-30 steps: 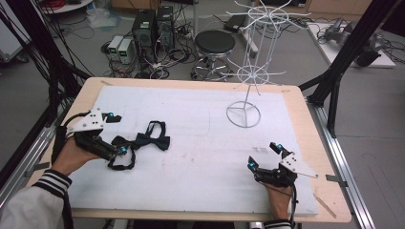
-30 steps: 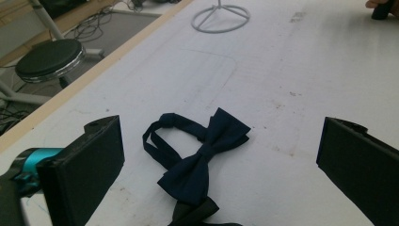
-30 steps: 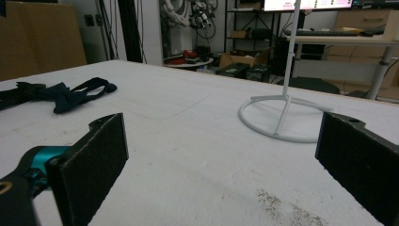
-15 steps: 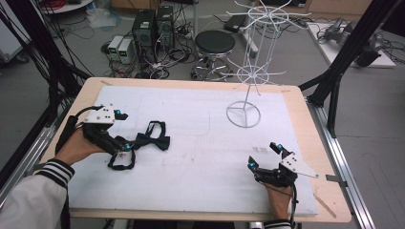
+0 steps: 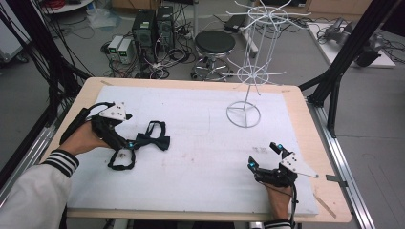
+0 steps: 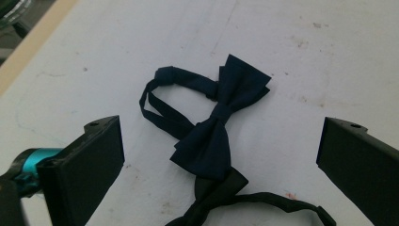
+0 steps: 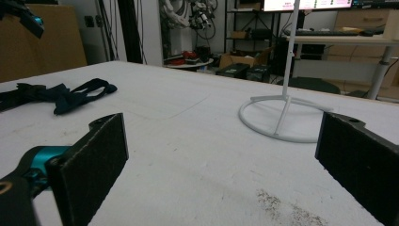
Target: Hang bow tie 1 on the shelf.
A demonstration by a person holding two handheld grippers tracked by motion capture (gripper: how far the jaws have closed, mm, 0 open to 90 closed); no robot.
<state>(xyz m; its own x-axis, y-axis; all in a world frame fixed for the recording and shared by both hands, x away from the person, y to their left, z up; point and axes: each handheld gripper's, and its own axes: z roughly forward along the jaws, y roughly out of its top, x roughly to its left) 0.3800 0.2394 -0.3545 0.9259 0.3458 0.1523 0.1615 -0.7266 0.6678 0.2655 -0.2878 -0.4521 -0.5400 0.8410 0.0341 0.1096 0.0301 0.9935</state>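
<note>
two bow ties overlap: navy bow tie (image 6: 219, 127) atop black bow tie (image 6: 221, 190).

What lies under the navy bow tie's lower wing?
Under the navy bow tie lower wing lies a black bow tie; its knot and strap show. The part beneath the wing is covered. Both rest on the white table sheet.
</note>
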